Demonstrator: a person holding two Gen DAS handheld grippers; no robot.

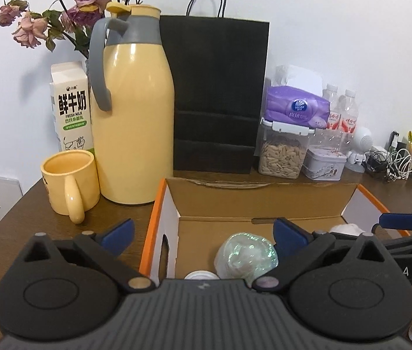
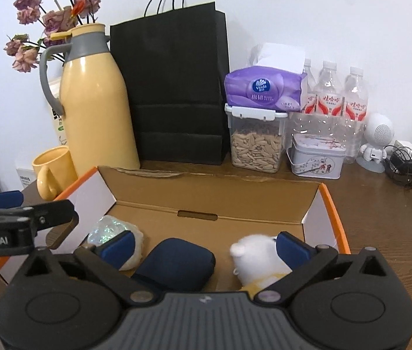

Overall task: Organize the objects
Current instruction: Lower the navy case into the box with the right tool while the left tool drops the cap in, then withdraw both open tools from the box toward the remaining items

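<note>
Cardboard box (image 2: pixel 211 201), fluffy white toy (image 2: pixel 260 258), both hand-held grippers (image 1: pixel 204 233) (image 2: pixel 206 246) wide open, empty.

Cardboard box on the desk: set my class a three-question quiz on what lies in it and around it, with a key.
1. True or false: the purple tissue pack sits on top of the seed container.
2. Which item lies in the cardboard box? A) yellow mug B) dark blue pouch C) metal tin
3. What stands directly left of the black paper bag?

Key: 1 true. 2 B. 3 The yellow thermos jug.
</note>
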